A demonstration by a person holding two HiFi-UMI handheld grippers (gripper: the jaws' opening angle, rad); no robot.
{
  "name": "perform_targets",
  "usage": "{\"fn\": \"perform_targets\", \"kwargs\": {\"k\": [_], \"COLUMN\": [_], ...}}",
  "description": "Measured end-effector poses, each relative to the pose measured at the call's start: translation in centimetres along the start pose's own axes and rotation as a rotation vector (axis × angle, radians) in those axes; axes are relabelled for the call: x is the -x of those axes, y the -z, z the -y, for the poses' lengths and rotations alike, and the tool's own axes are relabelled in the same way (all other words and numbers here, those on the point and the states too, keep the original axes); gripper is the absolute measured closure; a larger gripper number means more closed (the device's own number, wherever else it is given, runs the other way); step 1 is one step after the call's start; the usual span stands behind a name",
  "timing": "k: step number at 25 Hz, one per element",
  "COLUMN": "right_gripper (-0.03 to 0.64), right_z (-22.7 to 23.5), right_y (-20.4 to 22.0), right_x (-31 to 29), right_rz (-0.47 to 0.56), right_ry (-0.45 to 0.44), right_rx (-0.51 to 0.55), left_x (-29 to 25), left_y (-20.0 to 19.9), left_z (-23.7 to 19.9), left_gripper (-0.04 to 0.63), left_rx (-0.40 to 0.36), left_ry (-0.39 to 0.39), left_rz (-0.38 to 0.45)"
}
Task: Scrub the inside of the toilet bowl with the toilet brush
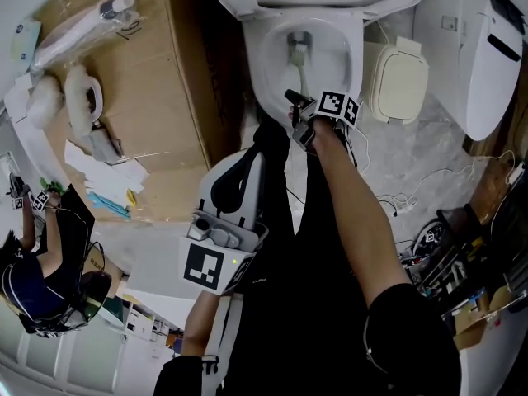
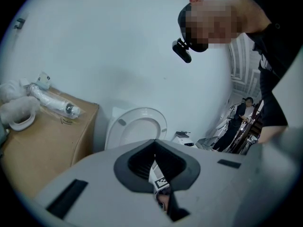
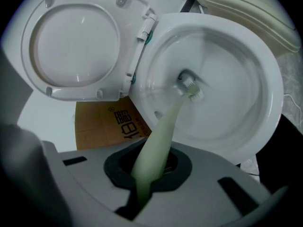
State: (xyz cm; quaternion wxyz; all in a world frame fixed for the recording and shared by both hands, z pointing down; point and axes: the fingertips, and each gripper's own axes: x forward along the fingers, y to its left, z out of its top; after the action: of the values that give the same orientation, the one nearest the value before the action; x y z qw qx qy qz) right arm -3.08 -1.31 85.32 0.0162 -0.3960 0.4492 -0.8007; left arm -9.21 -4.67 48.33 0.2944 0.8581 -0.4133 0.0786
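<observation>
Since the right gripper (image 3: 151,167) was pinching the pale green plastic toilet brush (image 3: 163,126) by its handle, with the bristle head (image 3: 191,86) down at the drain opening of the white ceramic toilet bowl (image 3: 255,79), the scrubbing looked to be under way or only just starting. The bowl walls looked plain white with no foam or streaks, so I could not judge how much had already been scrubbed. The sides and the area under the rim probably remained to be done.

The left gripper (image 2: 156,160) was pressed together with nothing between its pads, idle and well apart from the bowl.

In the head view, the right gripper (image 1: 295,104) sat at the bowl's six o'clock edge, with the brush running toward twelve o'clock, and the left gripper (image 1: 247,162) hung at about seven o'clock of it. Only that view showed the brown cardboard box (image 1: 165,97) at nine o'clock and a second white toilet (image 1: 478,56) at three o'clock.

Only the right gripper view showed the grip on the handle and the bristles at the drain. The left gripper view alone showed the raised white seat lid (image 2: 137,126) from the front and another person (image 2: 236,122) standing far off at three o'clock.
</observation>
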Motion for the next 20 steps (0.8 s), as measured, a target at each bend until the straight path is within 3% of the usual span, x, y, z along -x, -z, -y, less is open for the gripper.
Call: {"fn": "perform_targets", "kwargs": {"k": [6, 9, 20], "right_gripper": [0.598, 0.598, 0.598], "right_z": [2.2, 3.1, 3.8], "right_y": [0.6, 0.6, -3.2], "right_x": [3.3, 4.9, 7.9], "right_rz": [-0.121, -0.203, -0.417], "right_ry": [0.086, 0.158, 0.376], "right_rx": [0.103, 0.224, 0.704], "left_x": [-1.1, -1.5, -2.6], "left_y": [0.0, 0.7, 1.1], "left_z": [0.7, 1.2, 2.3], "left_gripper": [0.588, 0.588, 0.588], "left_rx": [0.016, 0.017, 0.036], "left_ry": [0.012, 0.018, 0.014], "left_rz": [0.030, -0.003, -0.002]}}
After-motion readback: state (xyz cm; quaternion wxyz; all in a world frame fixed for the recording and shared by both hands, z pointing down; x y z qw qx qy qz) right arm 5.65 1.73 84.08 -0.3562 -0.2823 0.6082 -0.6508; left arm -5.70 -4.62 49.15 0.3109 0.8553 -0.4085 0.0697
